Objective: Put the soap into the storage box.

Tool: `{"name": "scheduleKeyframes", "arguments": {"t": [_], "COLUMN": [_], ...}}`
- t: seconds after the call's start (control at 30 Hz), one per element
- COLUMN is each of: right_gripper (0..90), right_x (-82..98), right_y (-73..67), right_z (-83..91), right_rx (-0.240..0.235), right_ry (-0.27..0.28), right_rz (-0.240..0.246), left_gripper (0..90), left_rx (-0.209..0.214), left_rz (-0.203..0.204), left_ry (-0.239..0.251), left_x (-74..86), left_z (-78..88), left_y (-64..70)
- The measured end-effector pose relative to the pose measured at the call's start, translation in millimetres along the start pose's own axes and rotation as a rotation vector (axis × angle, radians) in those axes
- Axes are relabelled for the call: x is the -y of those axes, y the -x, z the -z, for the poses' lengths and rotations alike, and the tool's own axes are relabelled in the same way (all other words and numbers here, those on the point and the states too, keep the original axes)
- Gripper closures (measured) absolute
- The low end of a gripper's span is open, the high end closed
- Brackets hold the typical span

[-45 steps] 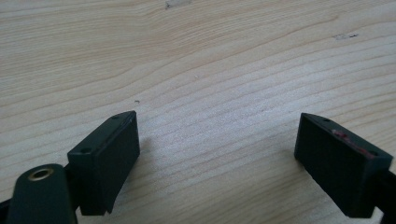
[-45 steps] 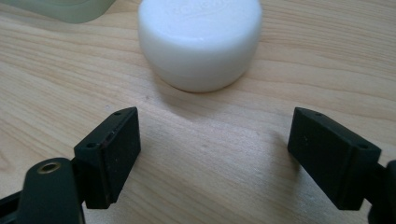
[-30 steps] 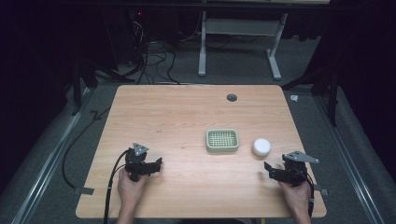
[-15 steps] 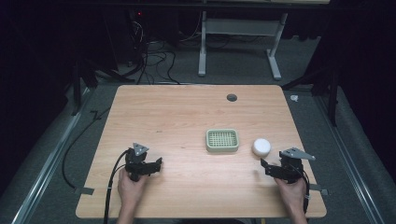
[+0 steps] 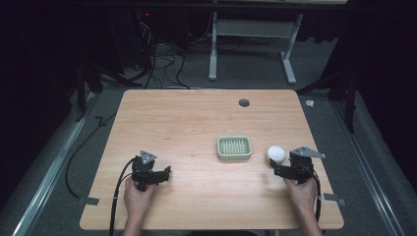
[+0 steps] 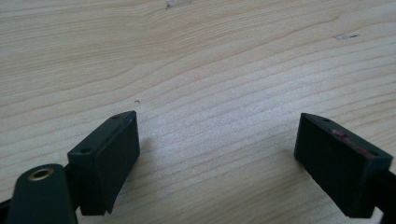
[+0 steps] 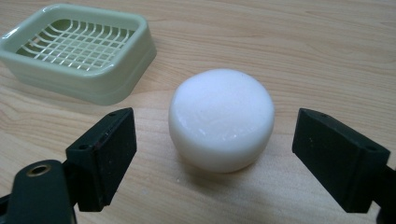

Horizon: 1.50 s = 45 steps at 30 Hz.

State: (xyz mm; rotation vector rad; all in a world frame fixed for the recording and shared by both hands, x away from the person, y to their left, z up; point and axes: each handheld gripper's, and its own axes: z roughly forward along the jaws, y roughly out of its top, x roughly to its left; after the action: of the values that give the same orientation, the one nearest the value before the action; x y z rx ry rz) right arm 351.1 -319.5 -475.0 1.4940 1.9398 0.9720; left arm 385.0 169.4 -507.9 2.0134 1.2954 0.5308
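The right tongs [image 7: 215,158], jaws apart, faced the white soap [image 7: 221,119] lying just ahead, apparently untouched, while the left tongs [image 6: 217,163] rested agape well away.

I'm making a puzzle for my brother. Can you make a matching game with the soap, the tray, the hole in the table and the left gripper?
Things:
1. soap
2. tray
3. hole
4. left gripper

Descriptions:
A. pale green, with a grid floor
B. open over bare wood
C. white and round, between open jaws
D. dark spot near the table's far edge

Pairs: 1-C, 2-A, 3-D, 4-B
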Motion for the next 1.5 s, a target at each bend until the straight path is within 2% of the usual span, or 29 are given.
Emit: {"name": "scheduleKeyframes", "arguments": {"t": [0.4, 1.23, 1.5], "right_gripper": [14.7, 17.9, 22.6], "right_x": [-11.0, -9.2, -9.6], "right_y": [0.4, 2.6, 1.1], "right_z": [-17.9, -44.7, -46.1], "right_rx": [0.010, 0.023, 0.036], "right_ry": [-0.027, -0.106, -0.091], "right_rz": [0.009, -0.006, 0.009], "left_gripper": [14.6, 14.6, 14.6], "left_rx": [0.000, 0.000, 0.000], "left_rz": [0.000, 0.000, 0.000], "left_ry": [0.000, 0.000, 0.000], "left_x": [0.0, 0.0, 0.0], "left_z": [0.0, 0.0, 0.0], "left_y": [0.0, 0.0, 0.0]}}
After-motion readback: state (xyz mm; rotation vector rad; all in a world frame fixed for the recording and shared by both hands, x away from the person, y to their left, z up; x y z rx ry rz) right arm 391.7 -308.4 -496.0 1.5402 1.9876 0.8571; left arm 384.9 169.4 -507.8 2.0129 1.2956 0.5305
